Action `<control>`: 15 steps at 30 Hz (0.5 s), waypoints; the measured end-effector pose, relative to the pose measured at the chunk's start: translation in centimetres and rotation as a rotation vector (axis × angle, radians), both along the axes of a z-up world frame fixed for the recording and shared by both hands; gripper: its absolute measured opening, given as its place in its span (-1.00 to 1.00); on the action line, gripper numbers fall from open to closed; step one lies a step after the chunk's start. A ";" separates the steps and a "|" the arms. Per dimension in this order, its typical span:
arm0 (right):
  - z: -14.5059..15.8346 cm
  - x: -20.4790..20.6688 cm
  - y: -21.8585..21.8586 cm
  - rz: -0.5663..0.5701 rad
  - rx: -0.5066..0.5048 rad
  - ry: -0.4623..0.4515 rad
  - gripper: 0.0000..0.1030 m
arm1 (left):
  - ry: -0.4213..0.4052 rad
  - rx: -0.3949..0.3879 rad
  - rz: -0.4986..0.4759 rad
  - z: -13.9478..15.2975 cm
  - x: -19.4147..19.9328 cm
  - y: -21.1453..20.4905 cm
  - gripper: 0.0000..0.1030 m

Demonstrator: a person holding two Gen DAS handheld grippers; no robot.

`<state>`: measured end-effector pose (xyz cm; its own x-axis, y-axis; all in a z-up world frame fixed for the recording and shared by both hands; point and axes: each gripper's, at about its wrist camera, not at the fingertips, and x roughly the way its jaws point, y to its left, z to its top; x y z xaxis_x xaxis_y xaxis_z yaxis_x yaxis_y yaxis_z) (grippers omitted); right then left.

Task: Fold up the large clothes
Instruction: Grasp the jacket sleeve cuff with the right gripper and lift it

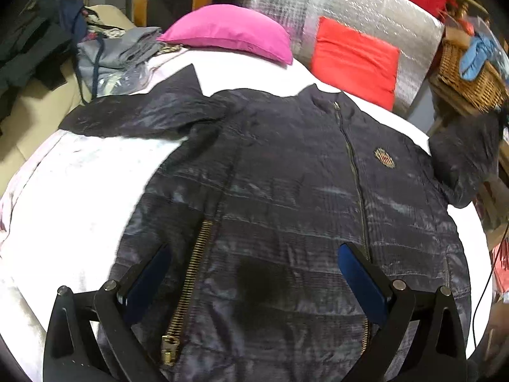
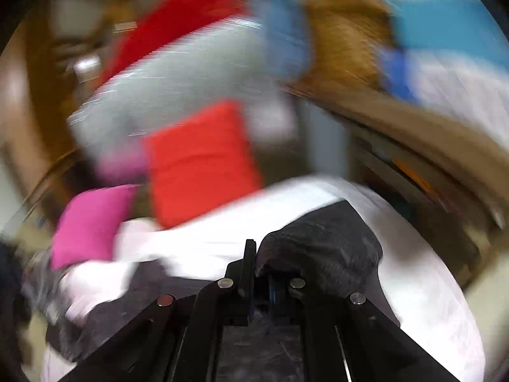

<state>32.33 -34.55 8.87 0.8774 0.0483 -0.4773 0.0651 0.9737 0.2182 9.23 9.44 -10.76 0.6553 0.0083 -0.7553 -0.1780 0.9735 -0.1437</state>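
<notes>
A dark quilted zip jacket (image 1: 286, 175) lies front up on the white bed sheet (image 1: 79, 191), collar at the far end. Its left sleeve (image 1: 136, 111) is spread out to the side. My left gripper (image 1: 254, 251) hangs open just above the jacket's lower front, with nothing between its blue pads (image 1: 359, 273). At the right, the other sleeve (image 1: 464, 159) is raised off the bed. In the blurred right wrist view, my right gripper (image 2: 264, 270) is shut on that dark sleeve (image 2: 327, 248), which bunches over the right finger.
A pink pillow (image 1: 229, 31) and a red cushion (image 1: 353, 60) sit at the head of the bed against a silver padded roll (image 1: 350, 9). Piled clothes (image 1: 117, 54) lie at the far left. A wicker basket (image 1: 467, 79) stands on the right.
</notes>
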 end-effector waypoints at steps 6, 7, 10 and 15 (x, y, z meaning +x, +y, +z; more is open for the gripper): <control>-2.7 -2.7 15.5 0.311 -0.035 0.048 -0.75 | -0.012 -0.048 0.058 0.5 -0.6 2.7 1.00; -4.9 -2.7 17.5 0.373 -0.007 0.103 -0.35 | -0.013 -0.051 0.064 0.6 -0.7 3.0 1.00; -11.0 -3.2 20.8 0.472 0.066 0.239 1.00 | -0.014 -0.050 0.069 0.9 -0.9 3.6 1.00; -15.7 -4.0 16.9 0.442 0.270 0.282 1.00 | -0.016 -0.054 0.046 1.6 0.0 3.8 1.00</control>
<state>28.36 -17.61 -6.85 0.5876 0.5328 -0.6090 -0.2431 0.8341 0.4952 9.21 13.23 -9.14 0.6670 -0.0013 -0.7451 -0.2202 0.9550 -0.1988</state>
